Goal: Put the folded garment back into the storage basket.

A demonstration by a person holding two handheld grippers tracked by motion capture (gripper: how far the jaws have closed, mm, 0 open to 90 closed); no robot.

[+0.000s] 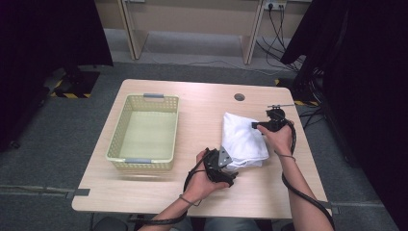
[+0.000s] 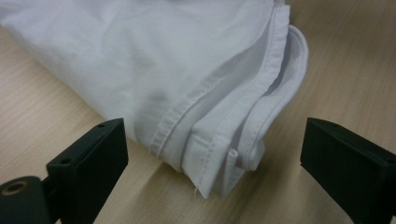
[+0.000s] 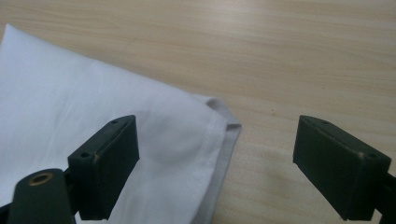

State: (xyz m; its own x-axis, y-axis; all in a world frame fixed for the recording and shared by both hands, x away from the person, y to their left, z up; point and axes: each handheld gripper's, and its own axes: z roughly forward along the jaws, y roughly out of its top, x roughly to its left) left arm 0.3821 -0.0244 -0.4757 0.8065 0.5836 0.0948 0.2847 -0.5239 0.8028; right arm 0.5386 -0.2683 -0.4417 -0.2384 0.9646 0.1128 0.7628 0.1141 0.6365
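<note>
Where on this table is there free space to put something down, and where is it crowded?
Bare wood lies between the basket and the folded white cloth, along the table far edge, and at the near left corner. It is crowded around the cloth, where the left gripper and right gripper both reach it.

The counter (image 1: 159, 192) is standing on a grey carpeted floor (image 1: 43, 144), and its top is showing a light wood grain with rounded corners. A round cable hole (image 1: 239, 96) is sitting near the far edge. On the left half, a pale yellow plastic basket (image 1: 120, 130) with grey handles is resting directly on the wood. On the right half, a folded white garment (image 1: 243, 139) is lying flat, well apart from the basket. In the left gripper view its stitched hems (image 2: 224, 126) are stacking in layers at the near corner and touching the counter (image 2: 42, 126). In the right gripper view another corner (image 3: 224, 123) is lying on the bare wood (image 3: 280, 56).
</note>
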